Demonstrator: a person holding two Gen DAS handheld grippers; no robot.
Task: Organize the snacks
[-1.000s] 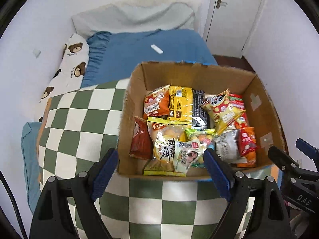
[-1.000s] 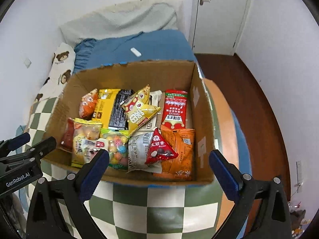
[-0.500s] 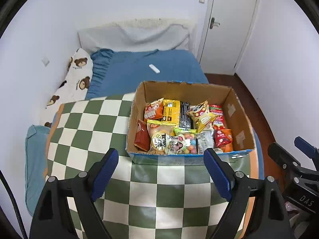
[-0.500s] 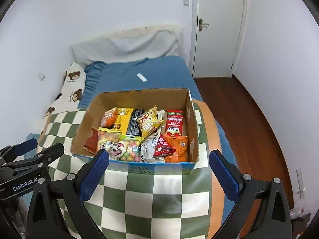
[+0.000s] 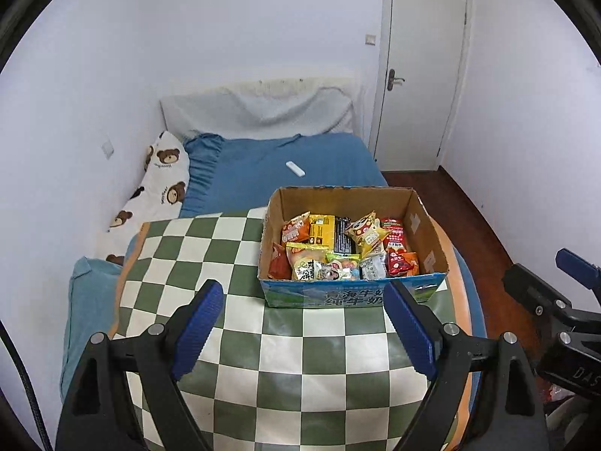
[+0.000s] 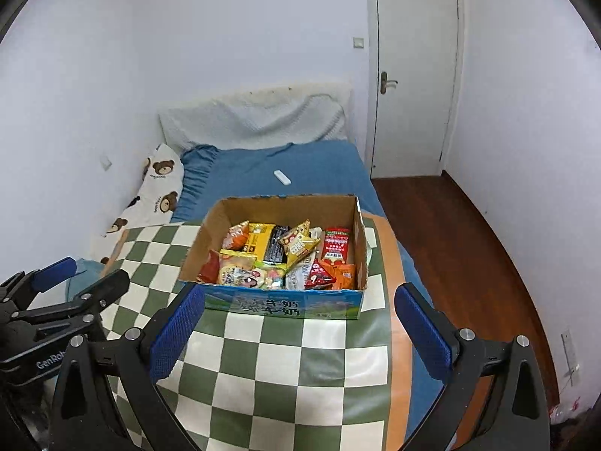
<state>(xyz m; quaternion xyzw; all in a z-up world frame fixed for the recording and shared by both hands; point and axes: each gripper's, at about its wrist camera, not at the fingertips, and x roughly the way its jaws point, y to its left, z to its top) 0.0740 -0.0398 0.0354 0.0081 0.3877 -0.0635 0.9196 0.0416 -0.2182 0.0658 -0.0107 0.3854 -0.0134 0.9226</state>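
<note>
An open cardboard box (image 5: 428, 233) (image 6: 360, 240) stands on the green and white checked cloth (image 5: 195, 259) (image 6: 285, 353), full of several snack packets: a yellow packet (image 5: 370, 231) (image 6: 298, 242), a red packet (image 6: 337, 244), an orange bag (image 5: 296, 227). My left gripper (image 5: 300, 329) is open and empty, held back from the box's near side. My right gripper (image 6: 298, 332) is open and empty, also short of the box. Each gripper shows at the edge of the other's view.
The cloth covers the near part of a bed with a blue sheet (image 5: 263, 165). A small white remote (image 5: 295, 168) lies on the sheet. A bear-print pillow (image 5: 157, 184) lies by the left wall. A white door (image 5: 420, 75) and wooden floor (image 6: 458, 233) are at right.
Both grippers have pulled back and up from the box, so it looks much smaller and farther. Both stay open and empty. The snacks have not moved.
</note>
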